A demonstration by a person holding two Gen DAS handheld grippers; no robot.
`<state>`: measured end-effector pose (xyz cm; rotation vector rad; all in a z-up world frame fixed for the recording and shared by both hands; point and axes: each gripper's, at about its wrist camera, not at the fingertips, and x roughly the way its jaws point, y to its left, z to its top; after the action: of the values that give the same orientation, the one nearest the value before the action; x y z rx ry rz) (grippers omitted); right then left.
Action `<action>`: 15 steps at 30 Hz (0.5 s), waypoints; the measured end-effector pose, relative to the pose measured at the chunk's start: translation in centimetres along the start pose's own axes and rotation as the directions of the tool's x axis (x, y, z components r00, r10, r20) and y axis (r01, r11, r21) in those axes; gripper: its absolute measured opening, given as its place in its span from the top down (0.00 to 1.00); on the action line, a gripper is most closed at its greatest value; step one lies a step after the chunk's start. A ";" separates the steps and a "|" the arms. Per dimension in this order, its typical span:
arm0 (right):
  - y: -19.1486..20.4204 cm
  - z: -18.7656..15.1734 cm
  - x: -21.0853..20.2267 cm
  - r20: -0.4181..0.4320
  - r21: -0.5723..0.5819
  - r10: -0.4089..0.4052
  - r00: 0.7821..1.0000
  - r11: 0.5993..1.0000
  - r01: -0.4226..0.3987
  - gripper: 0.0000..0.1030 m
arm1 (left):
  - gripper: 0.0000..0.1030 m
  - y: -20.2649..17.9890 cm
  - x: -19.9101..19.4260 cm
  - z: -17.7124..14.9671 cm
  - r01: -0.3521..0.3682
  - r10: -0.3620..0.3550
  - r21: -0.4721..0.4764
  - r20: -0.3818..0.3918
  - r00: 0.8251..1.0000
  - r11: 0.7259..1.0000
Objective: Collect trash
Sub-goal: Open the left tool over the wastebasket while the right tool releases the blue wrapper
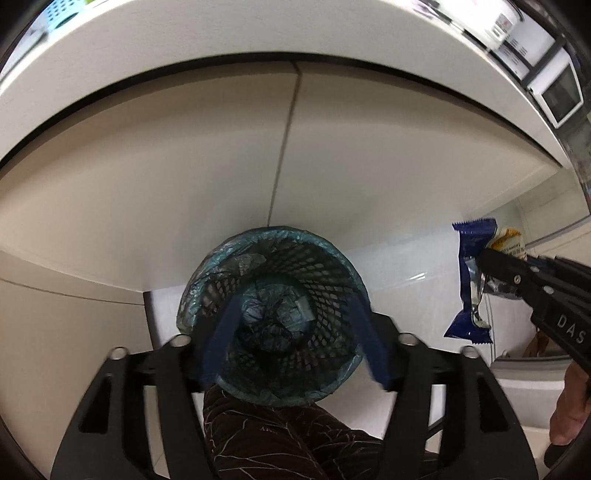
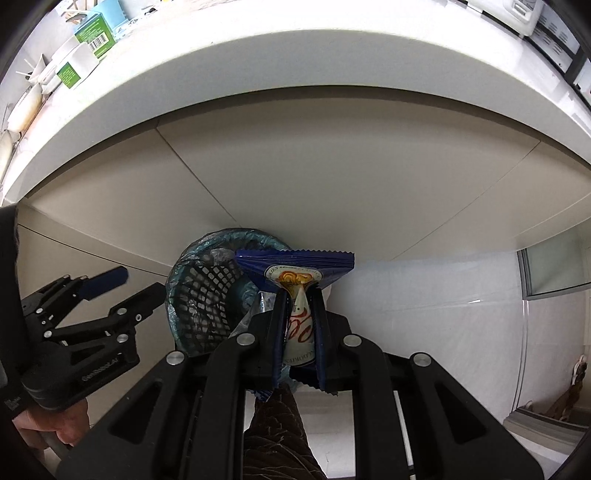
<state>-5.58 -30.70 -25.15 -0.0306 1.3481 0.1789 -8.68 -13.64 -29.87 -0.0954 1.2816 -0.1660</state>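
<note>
Jaws of the right gripper (image 2: 298, 325) are pinched narrow on a blue snack wrapper (image 2: 295, 266), its crimped top edge spread flat above the fingertips and a cream panel with red lettering squeezed between the pads. From the left wrist camera the same wrapper (image 1: 471, 280) hangs crumpled from the right gripper (image 1: 484, 260), silver lining showing, off to the right of the bin and clear of its rim.

The left gripper (image 1: 293, 332) stands wide open, its blue pads (image 1: 218, 347) spread to either side of the wastebasket (image 1: 273, 314), a black mesh bin lined with a teal plastic bag folded over the rim. Whether the pads touch the bin cannot be told. In the right wrist view the left gripper (image 2: 131, 284) sits just left of the wastebasket (image 2: 207, 295), with the wrapper overlapping the bin's right edge.

Behind the bin run beige cabinet doors (image 1: 221, 177) under a white countertop (image 2: 295, 55). Green boxes (image 2: 94, 35) stand on the counter's far left. A dark patterned trouser leg (image 1: 280, 435) shows below the bin.
</note>
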 end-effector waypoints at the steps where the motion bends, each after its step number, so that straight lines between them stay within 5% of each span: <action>1: -0.1 0.0 0.0 0.001 0.001 0.006 1.000 1.000 -0.006 0.88 | 0.29 0.3 -0.3 0.0 -0.006 0.007 -0.008 0.012 1.000 1.000; 7: 0.6 0.4 0.4 0.010 -0.006 0.058 0.998 0.998 -0.058 0.87 | 0.08 2.7 -2.9 0.2 -0.027 0.031 -0.061 0.069 0.997 0.998; 15: 3.8 0.1 1.7 -0.004 -0.075 0.099 0.995 0.992 -0.099 0.86 | 0.06 6.0 -3.7 -0.4 -0.066 0.074 -0.110 0.075 0.994 0.992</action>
<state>-5.66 -26.78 -26.51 -0.0271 1.3439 0.3134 -9.71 -7.07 -27.47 -0.1475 1.2130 -0.0325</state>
